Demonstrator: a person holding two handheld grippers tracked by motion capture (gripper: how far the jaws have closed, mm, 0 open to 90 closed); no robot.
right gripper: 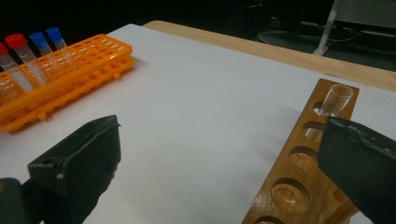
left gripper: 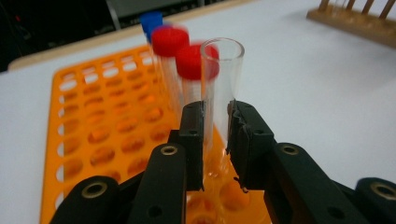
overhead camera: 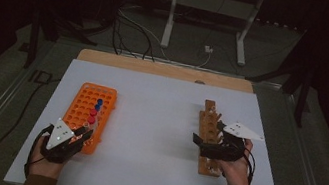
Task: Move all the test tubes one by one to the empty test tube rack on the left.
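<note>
1. Glass tube (left gripper: 219, 93), open-topped and uncapped, stands upright between my left gripper (left gripper: 215, 140)'s jaws, which are clamped on its lower half. It sits over the near end of the orange rack (left gripper: 107, 140), just in front of the red-capped tubes (left gripper: 196, 63), with a blue-capped tube (left gripper: 152, 21) behind them.

2. Bare glass on hard black pads: I judge that too firm a squeeze could crack it, and too light a one could let it slide down through my grip.

3. The nearest red cap almost touches the tube's rim. If I swing sideways before I am clear of the row, I could knock a capped tube or tilt mine against it.

4. If I lower it, the base must meet a hole squarely. I cannot see the tube's bottom past my own jaws, so it may catch on the orange lattice and tip.

5. My right gripper (right gripper: 215, 154) has its jaws wide apart, holding nothing, beside the wooden rack (right gripper: 299, 177), where another clear tube (right gripper: 337, 99) stands in the far hole. A careless move of that hand could nudge the wooden rack and topple that tube.

6. In the high view my left gripper (overhead camera: 75, 134) hangs over the orange rack's near corner; pulling at an angle could drag the rack across the white table (overhead camera: 156, 131).
</note>
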